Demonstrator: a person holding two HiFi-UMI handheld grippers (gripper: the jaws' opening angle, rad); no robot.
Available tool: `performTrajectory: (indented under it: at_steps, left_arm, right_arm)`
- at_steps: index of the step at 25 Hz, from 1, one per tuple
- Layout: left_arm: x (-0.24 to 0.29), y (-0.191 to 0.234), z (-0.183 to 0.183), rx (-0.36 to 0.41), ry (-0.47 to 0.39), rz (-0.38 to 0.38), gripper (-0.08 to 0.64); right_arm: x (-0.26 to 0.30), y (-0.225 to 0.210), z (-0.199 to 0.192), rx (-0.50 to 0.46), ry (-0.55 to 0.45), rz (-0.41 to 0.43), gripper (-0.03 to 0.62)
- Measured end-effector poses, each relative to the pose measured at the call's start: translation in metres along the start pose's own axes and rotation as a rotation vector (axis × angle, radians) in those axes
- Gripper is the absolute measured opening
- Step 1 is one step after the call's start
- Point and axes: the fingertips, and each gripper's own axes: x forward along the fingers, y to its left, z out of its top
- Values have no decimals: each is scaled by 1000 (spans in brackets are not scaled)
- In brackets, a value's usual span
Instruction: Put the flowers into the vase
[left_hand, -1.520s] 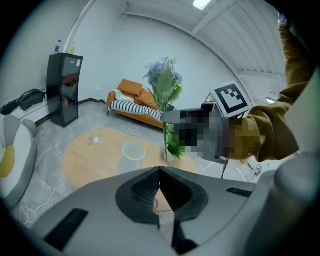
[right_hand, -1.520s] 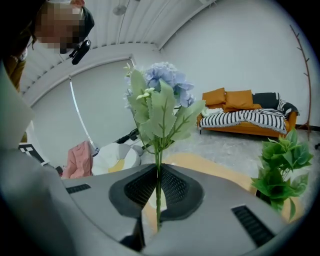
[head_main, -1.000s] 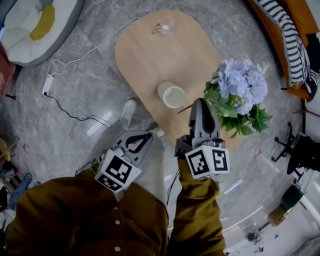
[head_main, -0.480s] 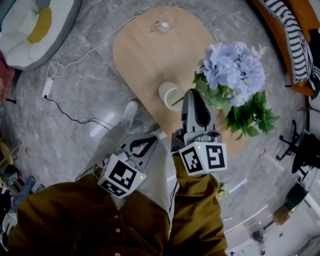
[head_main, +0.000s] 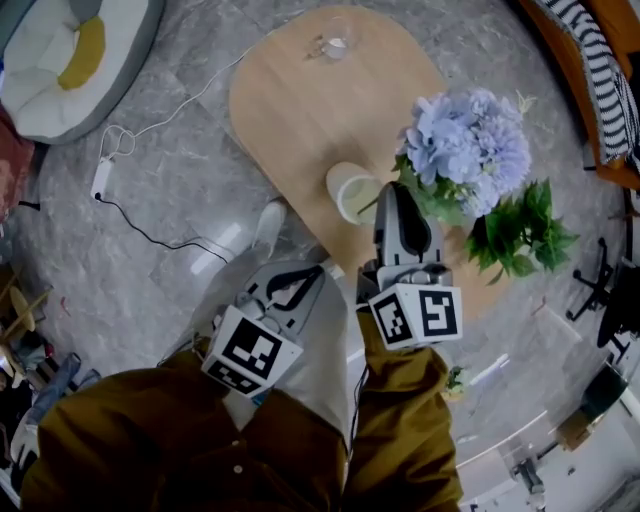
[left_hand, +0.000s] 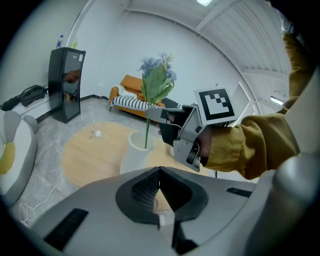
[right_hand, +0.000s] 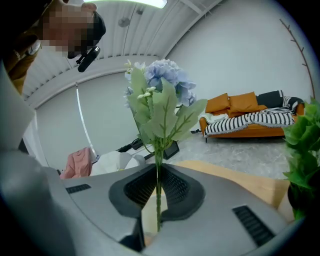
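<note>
The right gripper (head_main: 400, 198) has its jaws clamped on the stem of the flowers (head_main: 465, 150). The stem's lower end sits at the mouth of the white vase (head_main: 350, 192), at the gripper's 10 o'clock. The left gripper (head_main: 305, 278), at 7 o'clock, is closed with nothing between its jaws. A leafy green bunch (head_main: 522, 238) shows at 3 o'clock. The vase stands on an oval wooden table (head_main: 300, 110) on a grey marble floor (head_main: 160, 160).
</note>
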Motion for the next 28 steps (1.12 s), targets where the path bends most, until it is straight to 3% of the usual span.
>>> performTrajectory:
  at_steps: [11,28]
  left_arm:
    - [18,6,13,-10,1,3,8]
    - [27,1,15,4,15,-20,8]
  right_arm:
    - [0,4,-11,-27,57,44,31]
    - [-16,25,-34,-300,140,86,43]
